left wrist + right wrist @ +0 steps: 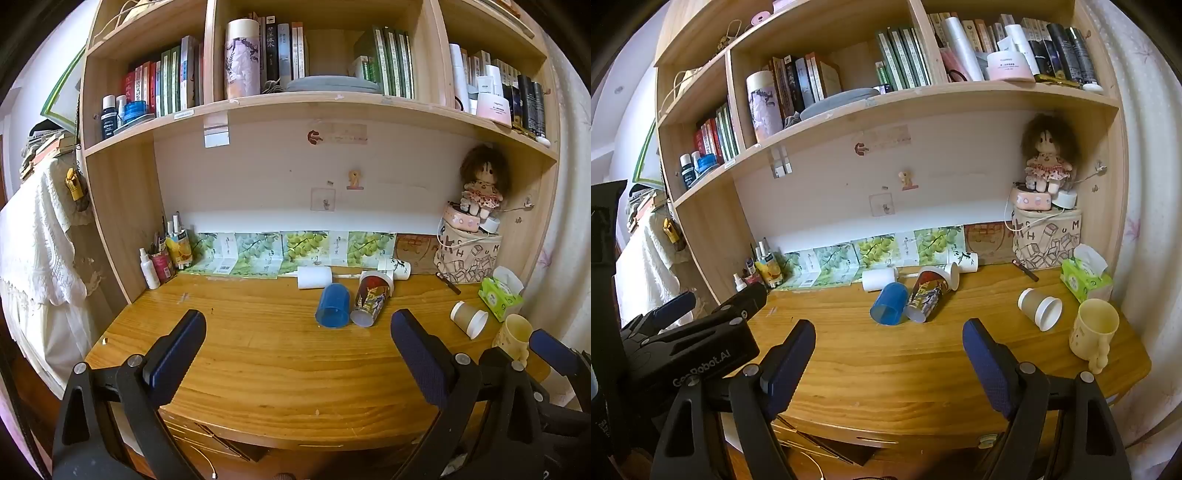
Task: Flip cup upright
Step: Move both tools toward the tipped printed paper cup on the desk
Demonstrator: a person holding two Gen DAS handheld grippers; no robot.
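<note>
left tongs body [701, 354]: "GenRobot.AI" | printed bag [1049, 240]: letters "H", "U", "M"

Counting cups on the desk [886, 369] now: seven in all; six lie on their sides, one stands. One blue cup [889, 303]; one printed cup [925, 297] touching it; one plain white cup [879, 279] behind; one white-rimmed cup [952, 275] tucked at the back; one white cup with black marks [967, 261] against the wall; one tan paper cup [1039, 308] apart to the right; one cream mug [1094, 332] upright. One tissue box [1084, 277]; one doll [1047, 158]; two grippers, each with two fingers.
</note>
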